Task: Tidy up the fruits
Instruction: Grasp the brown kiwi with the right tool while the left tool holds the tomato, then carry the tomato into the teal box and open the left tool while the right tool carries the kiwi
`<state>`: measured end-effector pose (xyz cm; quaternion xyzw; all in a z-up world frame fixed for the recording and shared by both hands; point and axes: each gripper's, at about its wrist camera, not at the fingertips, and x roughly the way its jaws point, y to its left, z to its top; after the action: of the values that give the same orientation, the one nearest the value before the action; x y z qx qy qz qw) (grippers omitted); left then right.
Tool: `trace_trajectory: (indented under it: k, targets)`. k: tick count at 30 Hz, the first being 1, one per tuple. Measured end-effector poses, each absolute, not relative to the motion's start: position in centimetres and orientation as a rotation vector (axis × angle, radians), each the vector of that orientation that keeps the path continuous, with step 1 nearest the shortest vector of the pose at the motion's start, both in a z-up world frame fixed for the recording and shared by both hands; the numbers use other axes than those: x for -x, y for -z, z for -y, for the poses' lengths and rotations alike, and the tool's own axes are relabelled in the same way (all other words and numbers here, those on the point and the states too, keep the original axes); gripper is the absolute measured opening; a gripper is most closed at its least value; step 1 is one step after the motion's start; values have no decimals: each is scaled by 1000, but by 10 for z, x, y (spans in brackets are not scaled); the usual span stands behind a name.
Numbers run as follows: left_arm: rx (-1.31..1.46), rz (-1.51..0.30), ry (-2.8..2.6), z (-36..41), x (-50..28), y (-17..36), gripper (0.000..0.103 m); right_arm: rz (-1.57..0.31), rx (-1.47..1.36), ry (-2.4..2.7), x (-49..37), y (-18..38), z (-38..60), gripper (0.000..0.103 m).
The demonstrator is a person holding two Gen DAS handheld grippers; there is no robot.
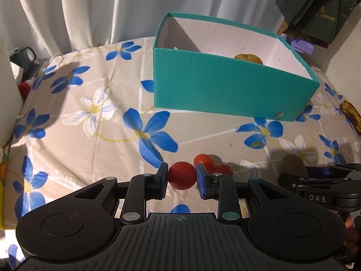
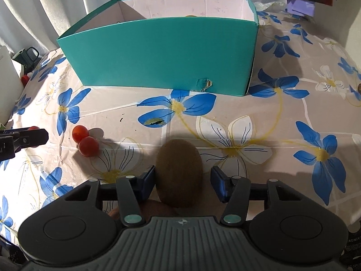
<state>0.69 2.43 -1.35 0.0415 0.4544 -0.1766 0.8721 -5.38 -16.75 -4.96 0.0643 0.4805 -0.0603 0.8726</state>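
My left gripper (image 1: 181, 173) is shut on a red cherry tomato (image 1: 182, 180) just above the flowered tablecloth. Two more cherry tomatoes (image 1: 203, 161) (image 2: 88, 146) lie side by side right behind it. My right gripper (image 2: 183, 178) is open and straddles a brown kiwi (image 2: 179, 169) lying on the cloth. Its left finger sits at the kiwi's side, and a gap shows at the right finger. The teal box (image 1: 225, 85) (image 2: 162, 52) stands behind, open at the top, with a yellow-brown fruit (image 1: 248, 58) inside it.
White curtains hang behind the table. Dark bags (image 1: 315, 6) and purple items (image 2: 301, 5) sit at the back right. A dark mug (image 1: 23, 55) and a white object (image 1: 6, 90) stand at the left, past the table's edge. The box's front wall has a small dent (image 2: 204, 83).
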Motion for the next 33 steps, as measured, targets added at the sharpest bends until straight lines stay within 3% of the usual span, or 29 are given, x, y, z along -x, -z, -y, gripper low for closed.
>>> trace_trajectory:
  k: [3, 33]
  targets:
    - [-97, -956, 376, -20, -10, 14, 30, -997, -103, 108, 52, 50, 164, 44]
    - [-181, -766, 356, 64, -92, -65, 30, -514, -205, 220, 83, -62, 202, 43]
